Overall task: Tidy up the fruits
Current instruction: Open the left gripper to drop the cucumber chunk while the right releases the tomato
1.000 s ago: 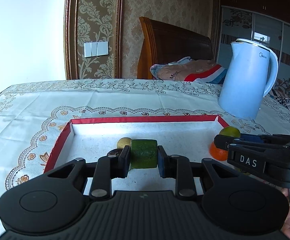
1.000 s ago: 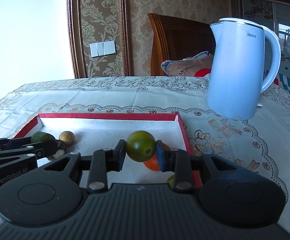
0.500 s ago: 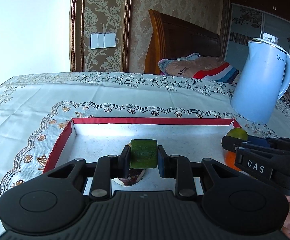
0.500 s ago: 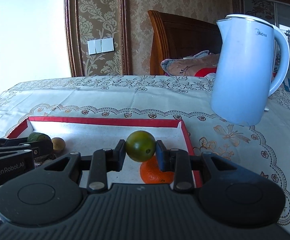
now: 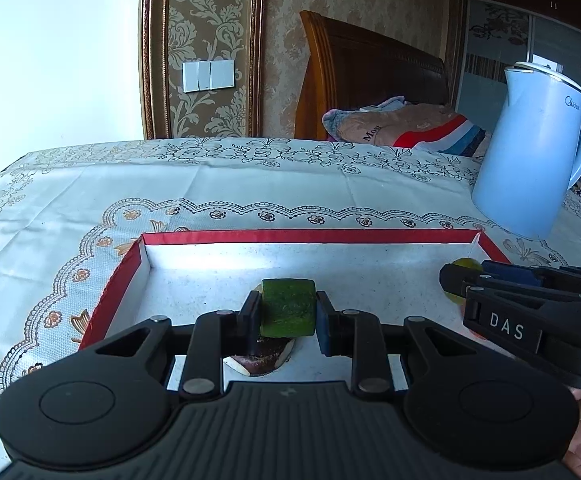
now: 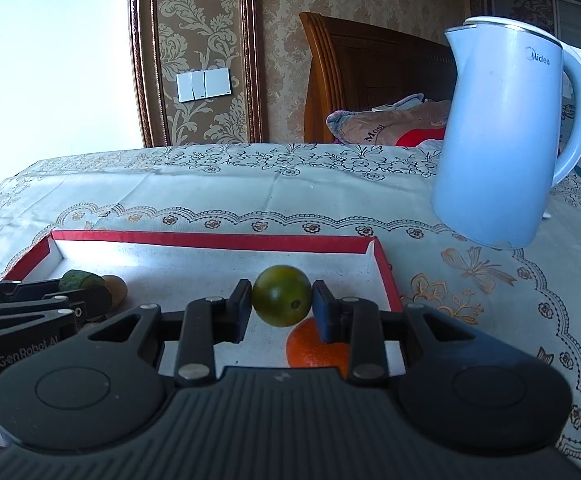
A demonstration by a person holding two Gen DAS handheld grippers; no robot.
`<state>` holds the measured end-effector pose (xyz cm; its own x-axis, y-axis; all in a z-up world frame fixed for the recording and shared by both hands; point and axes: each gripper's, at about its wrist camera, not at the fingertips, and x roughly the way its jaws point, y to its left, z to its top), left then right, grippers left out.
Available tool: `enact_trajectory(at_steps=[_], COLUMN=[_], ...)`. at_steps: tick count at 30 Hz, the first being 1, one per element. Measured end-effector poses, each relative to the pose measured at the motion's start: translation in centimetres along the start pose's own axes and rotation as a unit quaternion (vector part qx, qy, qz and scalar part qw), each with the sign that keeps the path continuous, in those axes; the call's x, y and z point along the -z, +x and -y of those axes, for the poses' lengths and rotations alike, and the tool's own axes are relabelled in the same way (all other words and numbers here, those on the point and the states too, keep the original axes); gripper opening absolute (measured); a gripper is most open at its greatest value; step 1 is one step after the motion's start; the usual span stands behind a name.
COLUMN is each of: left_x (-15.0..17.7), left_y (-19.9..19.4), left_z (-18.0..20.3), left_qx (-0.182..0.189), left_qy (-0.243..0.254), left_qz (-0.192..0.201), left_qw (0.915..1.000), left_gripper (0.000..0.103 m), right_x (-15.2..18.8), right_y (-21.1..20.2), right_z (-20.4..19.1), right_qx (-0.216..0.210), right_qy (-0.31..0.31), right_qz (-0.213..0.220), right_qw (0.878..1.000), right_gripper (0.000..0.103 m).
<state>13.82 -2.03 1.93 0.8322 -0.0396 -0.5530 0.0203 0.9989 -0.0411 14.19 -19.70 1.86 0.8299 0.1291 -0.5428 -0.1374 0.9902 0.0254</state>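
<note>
Left gripper [image 5: 288, 314]: pinching green chunk [image 5: 288, 307]
Right gripper [image 6: 281, 306]: pinching green citrus [image 6: 282, 295]
In tray [image 6: 210, 242]: orange [image 6: 316, 346]
Left: release both

A shallow tray [image 5: 314, 236] has a red rim and a speckled white floor. The worktop's cloth [image 6: 218, 184] is pale with floral lace print and gold-orange motifs. The kettle [image 6: 502, 140] is light blue. Black tongs [image 6: 281, 300] frame a dark green round fruit [image 6: 281, 295] above an orange fruit [image 6: 314, 346].
</note>
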Motion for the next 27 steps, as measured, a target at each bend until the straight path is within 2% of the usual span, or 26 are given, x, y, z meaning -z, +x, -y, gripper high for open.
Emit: enact_trajectory(at_steps=[8, 11, 14, 15, 17, 18, 19, 21, 25, 27], left_x=[0.0, 0.0, 0.0, 0.0, 0.0, 0.0, 0.1, 0.0, 0.1, 0.1], left_y=[0.1, 0.1, 0.1, 0.1, 0.1, 0.0, -0.4, -0.8, -0.8, -0.9], left_z=[-0.4, -0.4, -0.5, -0.5, -0.6, -0.6, -0.5, -0.4, -0.5, -0.6], left_qx=[0.004, 0.005, 0.004, 0.005, 0.007, 0.006, 0.002, -0.004, -0.001, -0.003], left_qy=[-0.01, -0.01, -0.012, -0.012, -0.015, -0.016, -0.015, -0.009, -0.011, -0.014], left_qz=[-0.001, -0.001, -0.001, -0.002, -0.002, 0.002, 0.014, 0.028, 0.023, 0.023], left_qw=[0.9999, 0.9999, 0.9999, 0.9999, 0.9999, 0.9999, 0.9998, 0.9996, 0.9997, 0.9996], left_gripper=[0.027, 0.027, 0.028, 0.032, 0.054, 0.071, 0.075, 0.075, 0.075, 0.075], right_x=[0.1, 0.0, 0.0, 0.0, 0.0, 0.0, 0.0, 0.0, 0.1, 0.1], right_y=[-0.2, -0.3, -0.5, -0.5, -0.6, -0.7, -0.8, -1.0, -1.4, -1.7], right_z=[-0.1, 0.0, 0.0, 0.1, 0.2, 0.2, 0.3, 0.4, 0.7, 1.0], right_qx=[0.005, 0.007, 0.006, 0.006, 0.009, 0.011, 0.011, 0.009, 0.015, 0.018], right_qy=[-0.001, 0.001, 0.003, 0.004, 0.009, 0.009, 0.01, 0.016, 0.023, 0.029], right_qz=[0.005, 0.008, 0.012, 0.012, 0.016, 0.019, 0.021, 0.024, 0.033, 0.039], right_qw=[1.0, 1.0, 1.0, 1.0, 1.0, 1.0, 1.0, 1.0, 0.999, 0.999], right_gripper=[0.031, 0.042, 0.042, 0.044, 0.055, 0.058, 0.058, 0.058, 0.071, 0.073])
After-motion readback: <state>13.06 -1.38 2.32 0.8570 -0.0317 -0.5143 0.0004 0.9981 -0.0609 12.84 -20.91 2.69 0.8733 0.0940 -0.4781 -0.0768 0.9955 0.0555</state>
